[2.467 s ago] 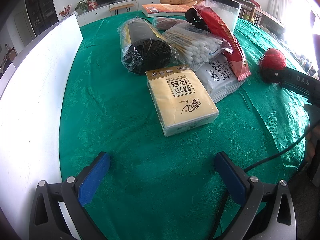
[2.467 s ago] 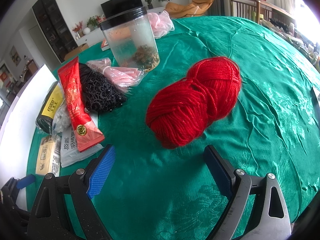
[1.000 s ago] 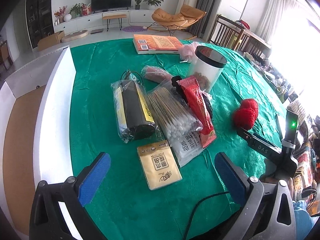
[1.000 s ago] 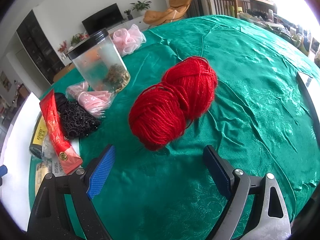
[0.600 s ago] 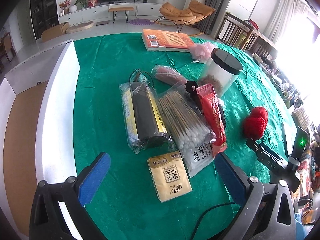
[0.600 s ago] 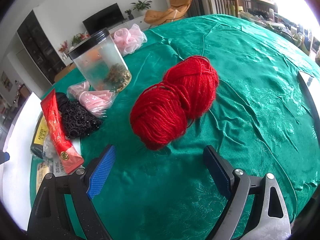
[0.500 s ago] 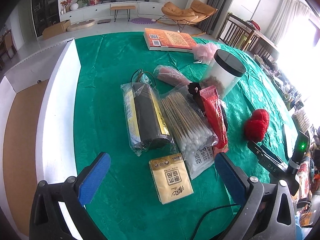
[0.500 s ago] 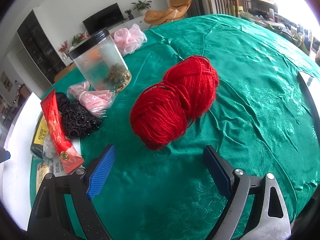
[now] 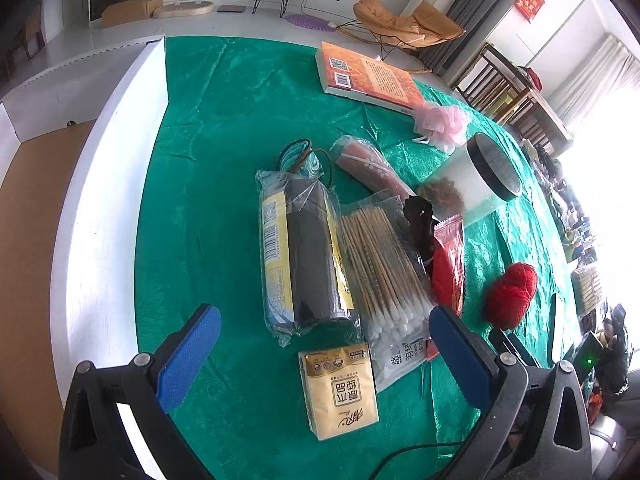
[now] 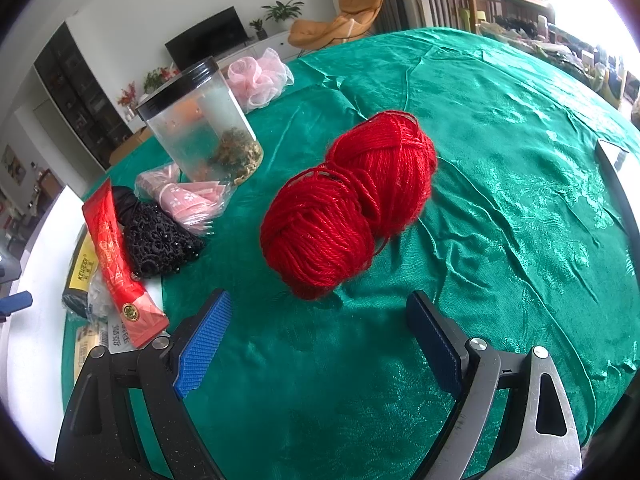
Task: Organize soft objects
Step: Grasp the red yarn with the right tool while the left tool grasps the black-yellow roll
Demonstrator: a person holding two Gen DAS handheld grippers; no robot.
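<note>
A red yarn ball [image 10: 352,204] lies on the green tablecloth [image 10: 500,128], just ahead of my open right gripper [image 10: 320,332]; it also shows in the left wrist view [image 9: 512,300]. A pink mesh puff [image 10: 256,76] lies far back, also in the left view [image 9: 442,122]. A black lace pouch [image 10: 156,236] lies left of the yarn. My left gripper [image 9: 324,352] is open and empty, high above a yellow tissue pack [image 9: 340,390], a black roll in a plastic bag [image 9: 304,256] and a cotton swab bag [image 9: 384,276].
A clear jar with a black lid [image 10: 200,128], a red sachet [image 10: 116,260], a pink wrapped pack [image 10: 184,200] and an orange book [image 9: 368,76] are on the table. A white box wall [image 9: 104,200] borders the left edge.
My left gripper has risen and pulled back from the tissue pack, then shifted slightly forward over the items. The right gripper and the yarn have barely moved.
</note>
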